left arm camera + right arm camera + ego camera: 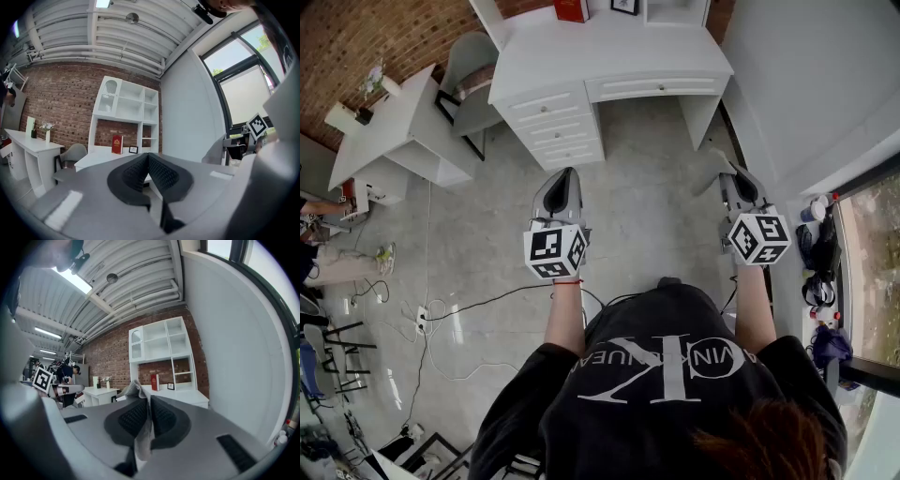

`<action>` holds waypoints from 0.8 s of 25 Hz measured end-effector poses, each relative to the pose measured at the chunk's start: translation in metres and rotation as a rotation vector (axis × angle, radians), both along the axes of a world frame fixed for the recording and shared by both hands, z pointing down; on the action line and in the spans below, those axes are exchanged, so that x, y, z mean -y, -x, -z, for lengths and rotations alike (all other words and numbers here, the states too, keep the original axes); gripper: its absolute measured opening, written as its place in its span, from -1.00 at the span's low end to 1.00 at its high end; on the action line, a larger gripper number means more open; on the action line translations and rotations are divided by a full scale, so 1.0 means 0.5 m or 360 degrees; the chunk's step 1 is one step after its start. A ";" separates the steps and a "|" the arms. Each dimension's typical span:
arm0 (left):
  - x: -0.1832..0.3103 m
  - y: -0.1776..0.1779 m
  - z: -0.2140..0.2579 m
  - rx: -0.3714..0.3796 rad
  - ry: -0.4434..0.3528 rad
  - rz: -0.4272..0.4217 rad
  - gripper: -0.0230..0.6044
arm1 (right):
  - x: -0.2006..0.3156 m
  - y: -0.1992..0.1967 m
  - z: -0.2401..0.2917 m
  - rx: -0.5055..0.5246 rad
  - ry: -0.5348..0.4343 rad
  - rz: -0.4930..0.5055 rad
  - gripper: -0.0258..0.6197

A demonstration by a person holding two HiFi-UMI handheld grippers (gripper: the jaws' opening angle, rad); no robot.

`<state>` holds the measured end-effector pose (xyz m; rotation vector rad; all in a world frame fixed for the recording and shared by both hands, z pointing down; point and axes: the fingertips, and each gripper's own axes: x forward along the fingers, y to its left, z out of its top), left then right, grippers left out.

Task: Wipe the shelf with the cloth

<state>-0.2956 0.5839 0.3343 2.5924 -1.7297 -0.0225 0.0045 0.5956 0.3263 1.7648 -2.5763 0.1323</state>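
The white shelf unit [126, 105] stands on a white desk [609, 56] against the brick wall, some way ahead of me; it also shows in the right gripper view [161, 343]. My right gripper [147, 401] is shut on a pale grey cloth [142, 432], which sticks out past the fingertips and hangs down between the pads. In the head view the right gripper [724, 161] is held at waist height over the floor, with the cloth [710, 176] drooping at its tip. The left gripper [566, 174] is level with it, and its jaws [148, 159] are shut with nothing between them.
A red book [572, 9] and a small picture frame [624, 6] stand on the desk. A grey chair [469, 80] sits left of the desk, beside a second white table [394, 122]. Cables [441, 314] trail over the floor. Bags and bottles [820, 244] line the window side.
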 end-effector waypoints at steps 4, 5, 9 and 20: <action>-0.005 0.007 0.006 0.0005 -0.0009 -0.0012 -0.90 | -0.004 0.018 -0.003 -0.0033 -0.0002 0.0024 -0.86; -0.006 0.009 0.005 0.0006 -0.0006 -0.0014 -0.90 | -0.005 0.022 -0.004 -0.0038 0.0001 0.0026 -0.86; -0.006 0.019 -0.001 -0.0002 0.0018 -0.0006 -0.90 | -0.003 0.025 -0.006 -0.0038 0.0007 0.0032 -0.86; 0.024 -0.002 -0.027 -0.0016 0.0073 -0.0031 -0.90 | 0.027 -0.007 -0.021 -0.0049 0.0032 0.0011 -0.86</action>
